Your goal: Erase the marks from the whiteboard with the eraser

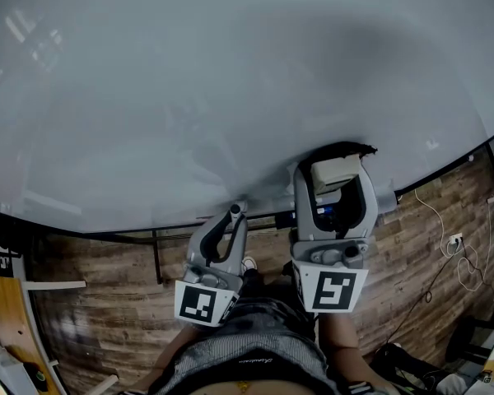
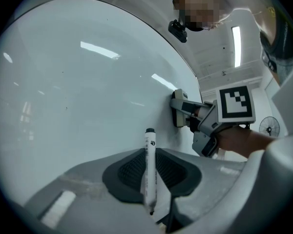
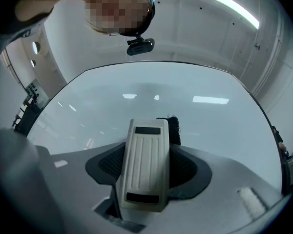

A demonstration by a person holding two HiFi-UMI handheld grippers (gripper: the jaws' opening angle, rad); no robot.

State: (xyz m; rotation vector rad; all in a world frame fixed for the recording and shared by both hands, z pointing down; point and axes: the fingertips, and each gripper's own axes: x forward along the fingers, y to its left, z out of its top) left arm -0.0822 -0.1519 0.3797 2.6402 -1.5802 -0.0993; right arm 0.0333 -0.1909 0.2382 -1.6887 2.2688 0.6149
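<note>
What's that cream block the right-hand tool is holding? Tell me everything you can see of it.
It is the eraser: a cream, plastic-looking block with a ribbed back, two dark slots and a black felt pad underneath. The right gripper is shut on its sides. In the left gripper view its felt side seems pressed flat against the whiteboard, near the lower edge.

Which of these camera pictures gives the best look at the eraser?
The right gripper view: the eraser fills the middle, held in the jaws of the right gripper, ribbed back and dark felt plain. The head view shows only its pale top end at the whiteboard. The left gripper view shows it small, side-on, against the board.
</note>
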